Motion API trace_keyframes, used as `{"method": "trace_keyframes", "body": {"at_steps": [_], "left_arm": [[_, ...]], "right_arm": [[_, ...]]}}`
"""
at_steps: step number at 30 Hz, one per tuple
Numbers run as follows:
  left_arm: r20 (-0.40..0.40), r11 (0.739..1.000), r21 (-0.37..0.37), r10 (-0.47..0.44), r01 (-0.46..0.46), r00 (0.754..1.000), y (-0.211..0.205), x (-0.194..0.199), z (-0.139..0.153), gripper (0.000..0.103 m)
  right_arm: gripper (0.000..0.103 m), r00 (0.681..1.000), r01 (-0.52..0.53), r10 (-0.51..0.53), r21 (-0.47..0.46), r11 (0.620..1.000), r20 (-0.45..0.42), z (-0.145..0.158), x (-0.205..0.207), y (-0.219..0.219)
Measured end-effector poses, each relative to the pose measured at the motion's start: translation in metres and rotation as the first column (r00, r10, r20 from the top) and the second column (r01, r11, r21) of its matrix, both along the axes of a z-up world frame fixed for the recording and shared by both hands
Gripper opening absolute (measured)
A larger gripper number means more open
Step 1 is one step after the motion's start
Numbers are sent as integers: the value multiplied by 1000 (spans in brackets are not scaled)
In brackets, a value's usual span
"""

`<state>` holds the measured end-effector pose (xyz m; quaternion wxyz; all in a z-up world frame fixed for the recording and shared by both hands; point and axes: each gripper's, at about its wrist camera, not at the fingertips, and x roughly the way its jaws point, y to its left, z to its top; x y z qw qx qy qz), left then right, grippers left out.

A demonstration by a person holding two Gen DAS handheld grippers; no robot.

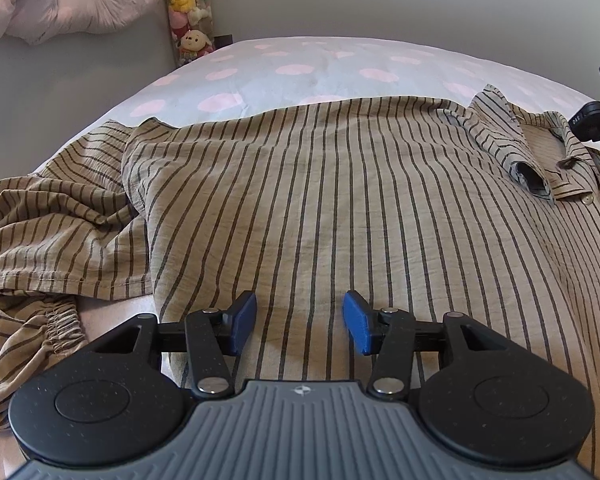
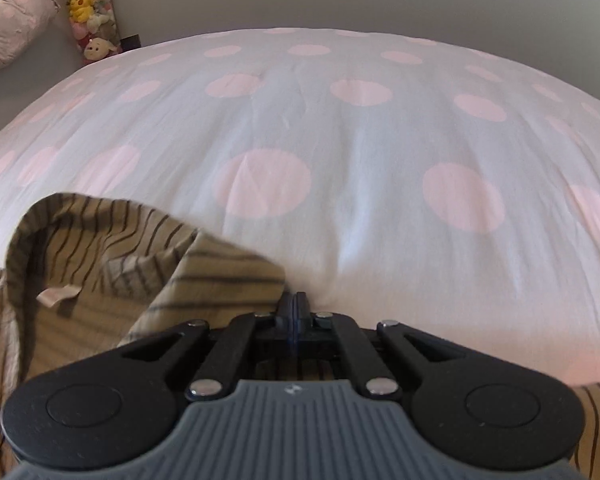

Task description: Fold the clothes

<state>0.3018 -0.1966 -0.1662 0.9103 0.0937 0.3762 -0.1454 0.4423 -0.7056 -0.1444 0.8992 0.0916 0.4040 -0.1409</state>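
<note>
Shirt (image 1: 340, 208), tan with dark stripes, lies spread across the bed (image 1: 300, 68), its collar toward the right and one sleeve bunched off to the left; a second striped piece with a gathered elastic edge (image 1: 56, 320) sits at the near left corner. So two garments show, and the shirt appears to be the one being worked on.

From the left: a rumpled duvet (image 1: 60, 4) lies against the wall, then a tall column of plush toys (image 1: 188, 12) stands in the corner. Next comes the left gripper (image 1: 300, 322), its blue fingers standing moderately apart above the shirt's lower body with nothing between them, probably poised to pin or pick up the hem.

Further right is the collar (image 1: 540, 148), folded open. The right gripper (image 2: 296, 304) has its fingers closed tight at the collar's edge; the striped cloth seems caught there, though the blur leaves that unsure. Holding the collar likely lets the person pull that side straight before folding.

Two grippers are in play, one per hand.
</note>
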Motion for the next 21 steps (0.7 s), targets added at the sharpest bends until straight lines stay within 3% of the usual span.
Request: {"method": "trace_keyframes", "body": {"at_steps": [5,10,18,21], "left_arm": [[9,1000,4,-8,8,1000,0,0,-1,48],[-6,1000,-22,2,-2,1000,2,3,1,48],[-33,999,-50,3,-4,999,13,0,20,48],[-48,997,-69,-20,17,999,15,-7,31,48]], "right_arm": [[0,999,26,-27,-47,999,-24,17,2,2],[6,998,46,-49,-71,996,-47,47,-36,-6],[7,990,59,-68,-76,995,-125,89,-170,-10],[13,986,93,-100,-56,994,-132,103,-229,-11]]}}
